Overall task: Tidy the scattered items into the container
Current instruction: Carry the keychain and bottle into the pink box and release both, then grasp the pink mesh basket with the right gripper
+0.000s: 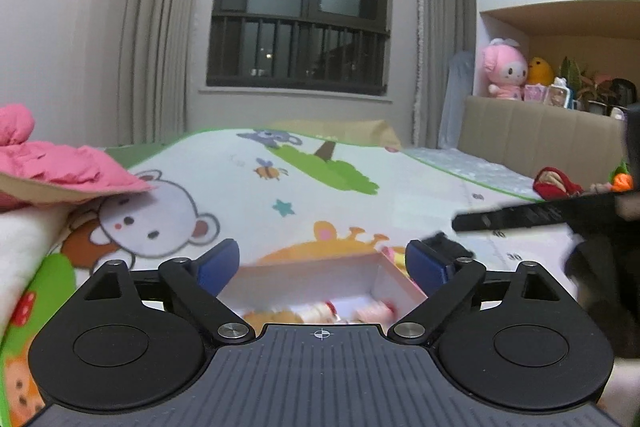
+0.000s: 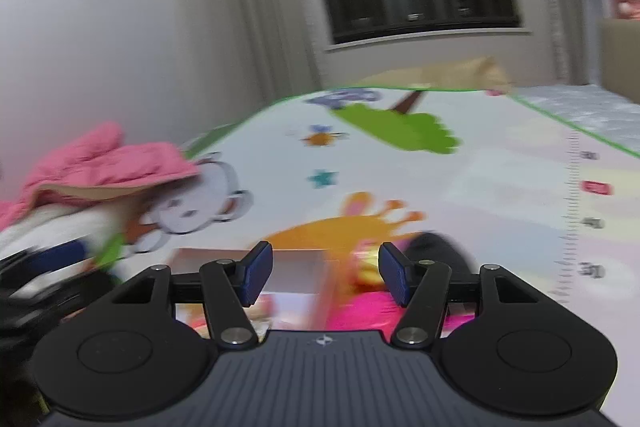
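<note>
A pink-white open box (image 1: 384, 275) lies on the cartoon play mat (image 1: 248, 187), right below my left gripper (image 1: 322, 263), which is open and empty. Small toys (image 1: 320, 311) lie inside the box, blurred. In the right wrist view the box (image 2: 296, 267) sits under my open, empty right gripper (image 2: 326, 277). To its right lie a bright pink item (image 2: 368, 311), a yellow-orange toy (image 2: 366, 263) and a dark object (image 2: 440, 251), all blurred. The right gripper's black body (image 1: 540, 213) reaches in from the right in the left wrist view.
A pink padded jacket (image 1: 48, 163) lies on folded white cloth (image 1: 24, 247) at the left. A beige headboard (image 1: 540, 135) and a shelf with plush toys (image 1: 504, 71) stand at the right. A red item (image 1: 556, 181) lies near the headboard. Window and curtains are behind.
</note>
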